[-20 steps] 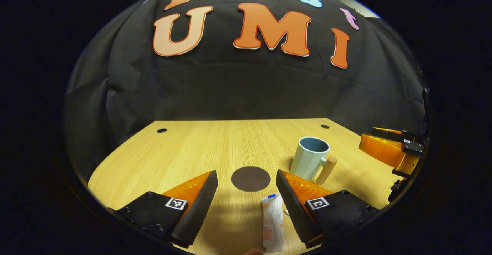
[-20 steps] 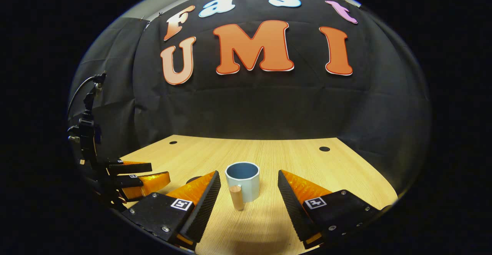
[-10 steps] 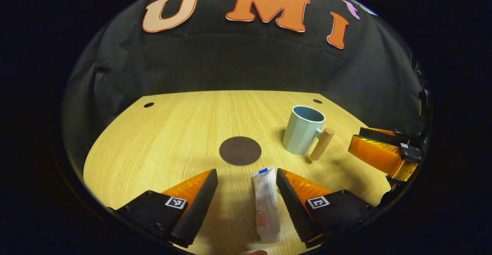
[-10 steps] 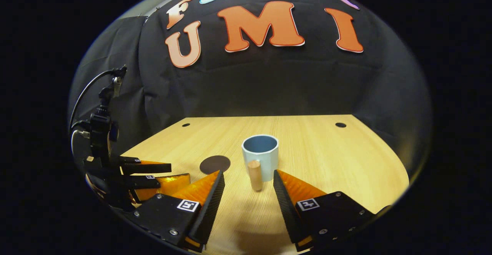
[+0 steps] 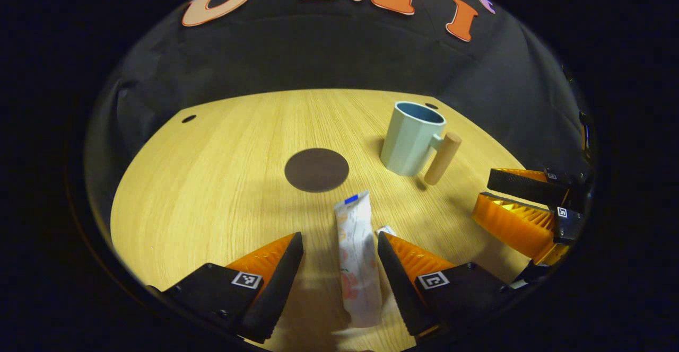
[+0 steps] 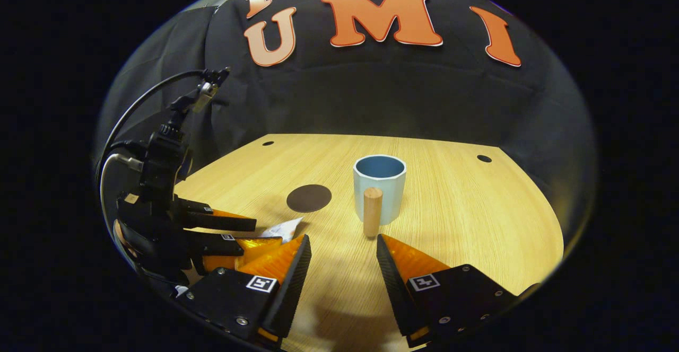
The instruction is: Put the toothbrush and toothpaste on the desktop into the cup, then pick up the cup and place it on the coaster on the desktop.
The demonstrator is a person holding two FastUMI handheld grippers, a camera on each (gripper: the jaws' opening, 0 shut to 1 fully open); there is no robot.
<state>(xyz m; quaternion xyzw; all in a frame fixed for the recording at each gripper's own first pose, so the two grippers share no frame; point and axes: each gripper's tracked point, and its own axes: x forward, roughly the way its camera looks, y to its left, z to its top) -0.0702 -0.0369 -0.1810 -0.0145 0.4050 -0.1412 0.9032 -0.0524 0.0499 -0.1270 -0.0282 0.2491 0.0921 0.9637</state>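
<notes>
A white toothpaste tube (image 5: 356, 254) lies flat on the wooden desktop (image 5: 223, 172), between the fingers of my open left gripper (image 5: 339, 248), close to the right finger; neither finger presses on it. A small white tip of another object (image 5: 385, 230) peeks out beside that finger. The pale blue cup (image 5: 411, 137) with a wooden handle stands upright, ahead and to the right. A dark round coaster (image 5: 316, 169) lies just beyond the tube. In the right gripper view, my right gripper (image 6: 344, 251) is open behind the cup's handle (image 6: 372, 210), with cup (image 6: 380, 185), coaster (image 6: 308, 198) and left gripper (image 6: 220, 234) in sight.
The right gripper (image 5: 517, 203) shows at the right edge of the left gripper view, near the cup. The black cloth wall closes the desk's far side. Small round holes (image 5: 188, 119) (image 6: 484, 158) sit in the desktop's far corners.
Both cameras have tilted down and come forward. The toothpaste tube now lies deeper between the left gripper's fingers. The right gripper has closed in on the cup's handle.
</notes>
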